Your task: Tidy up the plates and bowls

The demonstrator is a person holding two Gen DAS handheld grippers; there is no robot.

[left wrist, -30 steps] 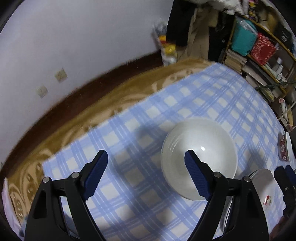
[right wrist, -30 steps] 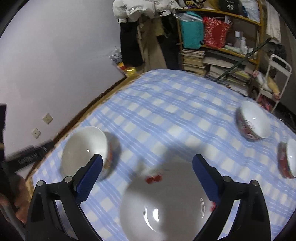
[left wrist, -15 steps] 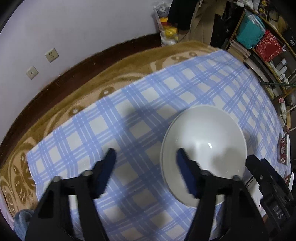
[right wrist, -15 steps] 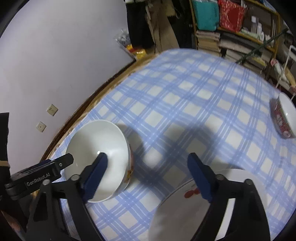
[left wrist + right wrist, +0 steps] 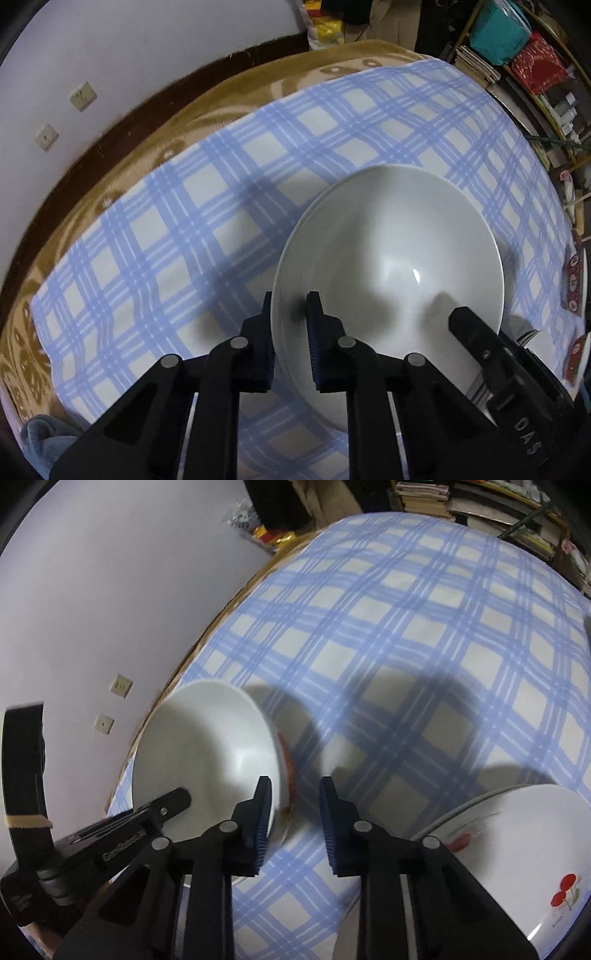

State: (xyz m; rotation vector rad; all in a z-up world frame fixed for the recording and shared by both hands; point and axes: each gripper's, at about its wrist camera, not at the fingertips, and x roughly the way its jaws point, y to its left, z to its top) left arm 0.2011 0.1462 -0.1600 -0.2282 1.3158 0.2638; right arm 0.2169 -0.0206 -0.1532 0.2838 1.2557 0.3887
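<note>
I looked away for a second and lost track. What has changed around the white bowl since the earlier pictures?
Both grippers came down to the white bowl and their jaws have just been closing. The left gripper now pinches its near rim; the right gripper straddles the opposite wall, contact unclear. The bowl, the cherry-printed plate and the checked cloth lie as before.

Dim, cool indoor light from above casts soft, broad gripper shadows across the blue-and-white checked tablecloth (image 5: 424, 635) toward 12 o'clock, leaves one small glare spot inside the glossy white ceramic bowl (image 5: 388, 258), and fisheye bending with black vignetting smears both views' edges, cluttered shelves blurring around 1 o'clock.
</note>
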